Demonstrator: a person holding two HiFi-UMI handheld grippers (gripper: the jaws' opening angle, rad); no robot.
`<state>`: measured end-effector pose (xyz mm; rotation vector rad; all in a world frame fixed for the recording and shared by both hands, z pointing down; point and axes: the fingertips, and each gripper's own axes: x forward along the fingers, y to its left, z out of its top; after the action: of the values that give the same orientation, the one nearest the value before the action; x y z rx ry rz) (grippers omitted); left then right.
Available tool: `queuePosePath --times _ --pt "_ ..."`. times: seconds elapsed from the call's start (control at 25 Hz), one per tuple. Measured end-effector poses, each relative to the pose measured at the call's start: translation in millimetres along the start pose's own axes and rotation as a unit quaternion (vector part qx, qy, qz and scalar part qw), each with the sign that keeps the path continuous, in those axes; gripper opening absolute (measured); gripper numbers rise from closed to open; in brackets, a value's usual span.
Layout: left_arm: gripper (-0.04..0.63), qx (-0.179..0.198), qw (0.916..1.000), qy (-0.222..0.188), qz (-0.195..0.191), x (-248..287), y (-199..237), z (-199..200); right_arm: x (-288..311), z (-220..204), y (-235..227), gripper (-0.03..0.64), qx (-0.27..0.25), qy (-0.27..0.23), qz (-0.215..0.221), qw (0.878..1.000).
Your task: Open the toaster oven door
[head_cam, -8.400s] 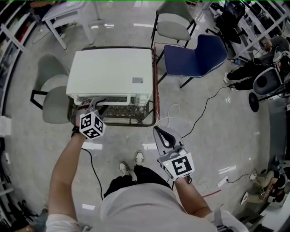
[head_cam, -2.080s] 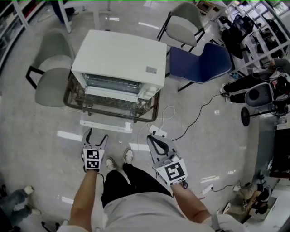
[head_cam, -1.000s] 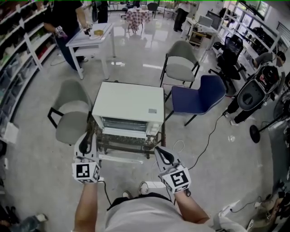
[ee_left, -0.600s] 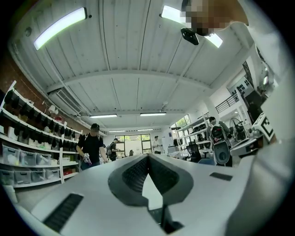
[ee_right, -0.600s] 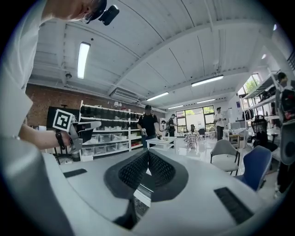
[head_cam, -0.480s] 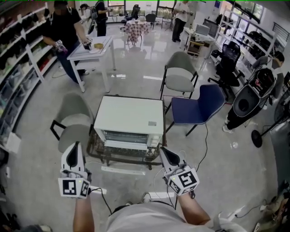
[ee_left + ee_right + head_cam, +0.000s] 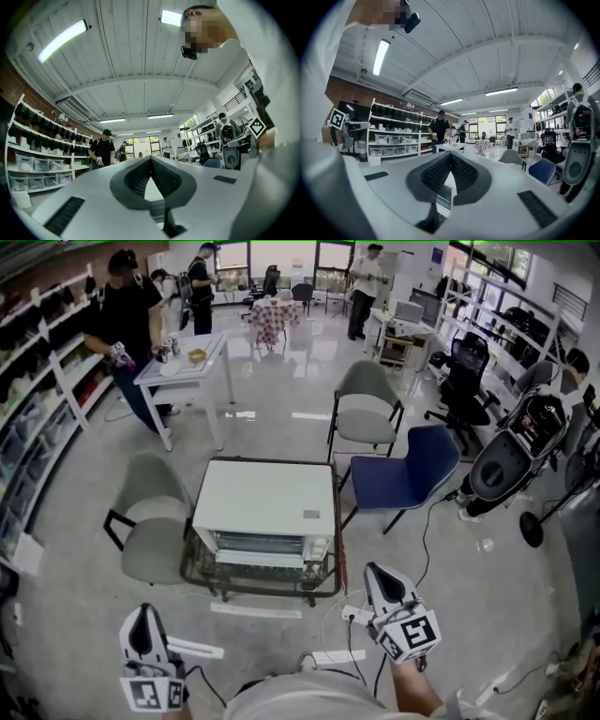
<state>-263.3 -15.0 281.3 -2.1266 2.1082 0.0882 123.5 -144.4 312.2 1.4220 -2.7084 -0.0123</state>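
Observation:
The white toaster oven (image 7: 267, 510) stands on a low glass-topped table (image 7: 323, 587) in the middle of the head view. Its front faces me with the racks showing, and the door lies open and level toward me, its white handle bar (image 7: 255, 610) at the near end. My left gripper (image 7: 147, 613) is at the lower left, short of the oven and apart from it. In its own view the left gripper (image 7: 151, 158) is shut with nothing in it. My right gripper (image 7: 375, 570) hangs to the right of the door. The right gripper (image 7: 451, 154) is also shut and empty.
A grey chair (image 7: 141, 531) stands left of the oven, a blue chair (image 7: 408, 474) to its right and another grey chair (image 7: 366, 404) behind. A power strip and cables (image 7: 354, 615) lie on the floor by my right gripper. People stand at a white table (image 7: 187, 362) at the back left.
Both grippers have drawn back from the oven toward me and risen. The left jaws, a little apart a second ago, are together. The head view has lifted and shows more of the room.

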Motion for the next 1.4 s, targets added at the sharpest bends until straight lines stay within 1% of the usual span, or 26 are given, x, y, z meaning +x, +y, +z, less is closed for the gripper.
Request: queuePosePath --times 0.16,0.32,0.56,0.8,1.04,1.28,1.4 --pt "0.018 -0.016 0.9998 0.008 -0.012 -9 -25 -17 -19 -7 -12 0.023 -0.003 0.009 -0.028 1.0" --pt "0.018 -0.01 0.9998 -0.002 -0.019 -5 -26 -6 -19 -1 -12 0.023 -0.009 0.005 -0.032 0.999" --pt "0.018 -0.006 0.9999 -0.003 -0.009 -16 -23 -2 -20 -1 -1 0.023 -0.01 -0.003 -0.017 1.0" --pt "0.018 -0.009 0.9999 0.004 -0.008 -30 -23 -3 -22 -6 14 0.023 -0.009 0.0 -0.003 1.0" --pt "0.018 -0.01 0.9998 0.003 -0.017 -36 -32 -3 -27 -2 26 0.023 -0.016 -0.006 0.008 1.0" --pt "0.018 -0.019 0.9997 0.006 -0.016 -38 -25 -7 -27 5 35 0.023 -0.029 -0.01 0.011 0.999" --pt "0.018 -0.016 0.9997 0.004 -0.018 -41 -32 -3 -32 8 34 0.023 -0.031 -0.014 0.012 0.999"
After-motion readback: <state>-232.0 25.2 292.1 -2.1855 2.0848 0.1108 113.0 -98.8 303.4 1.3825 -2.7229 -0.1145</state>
